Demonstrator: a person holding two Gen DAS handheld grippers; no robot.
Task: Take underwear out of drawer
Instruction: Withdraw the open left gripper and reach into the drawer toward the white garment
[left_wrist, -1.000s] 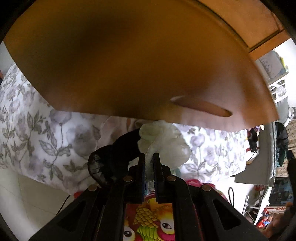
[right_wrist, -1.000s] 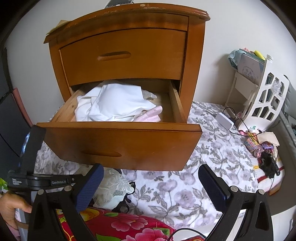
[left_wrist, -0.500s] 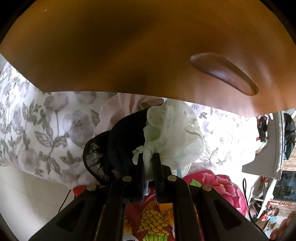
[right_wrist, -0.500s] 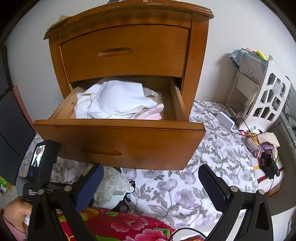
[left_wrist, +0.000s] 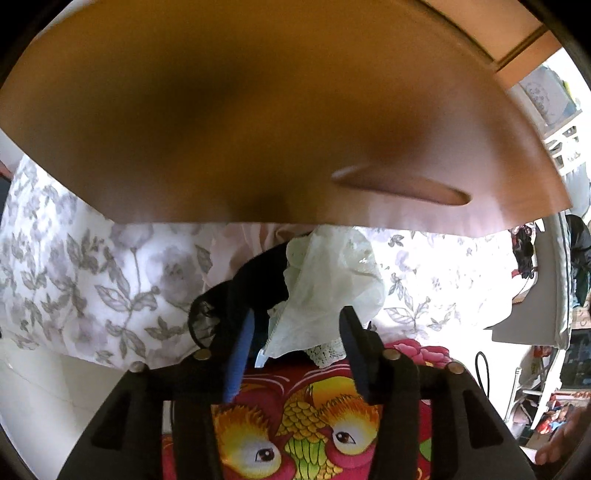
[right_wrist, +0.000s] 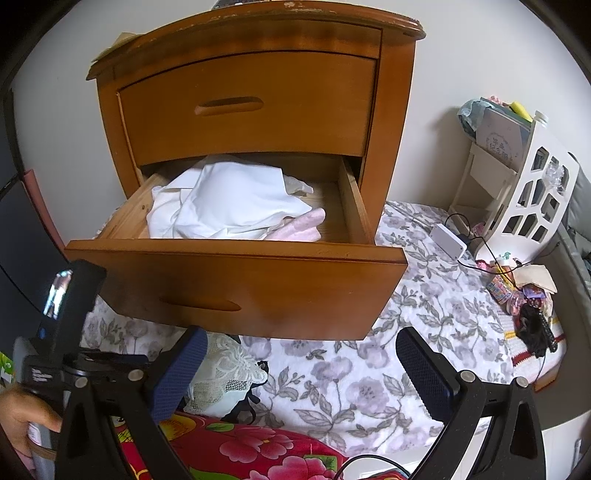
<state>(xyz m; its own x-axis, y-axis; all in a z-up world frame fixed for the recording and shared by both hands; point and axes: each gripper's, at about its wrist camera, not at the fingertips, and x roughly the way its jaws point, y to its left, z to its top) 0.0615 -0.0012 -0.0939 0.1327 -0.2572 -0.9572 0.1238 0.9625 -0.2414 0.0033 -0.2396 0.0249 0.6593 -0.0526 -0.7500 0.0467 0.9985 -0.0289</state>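
Note:
The lower drawer (right_wrist: 240, 291) of the wooden nightstand stands pulled out, holding white clothes (right_wrist: 229, 199) and a pink cloth (right_wrist: 303, 225). Under its front (left_wrist: 258, 110), white lace underwear (left_wrist: 328, 280) lies over black underwear (left_wrist: 258, 280) on the floral sheet. My left gripper (left_wrist: 297, 326) points down at them. Its jaws are opening; the white lace lies loose between them and the pads do not press on it. The same white lace piece (right_wrist: 225, 373) shows beside my right gripper (right_wrist: 303, 369), which hangs open and empty in front of the drawer.
The floral sheet (right_wrist: 369, 369) spreads to the right of the pile. A red flowered blanket (right_wrist: 258, 450) lies nearest me. A white cut-out rack (right_wrist: 532, 192), a white box with cables (right_wrist: 448, 240) and small clutter (right_wrist: 524, 291) sit at the right. The upper drawer (right_wrist: 251, 103) is closed.
The left jaws, shut on the white lace underwear in both earlier frames, have spread apart and let it go. The left view has tilted. The right gripper has stayed put.

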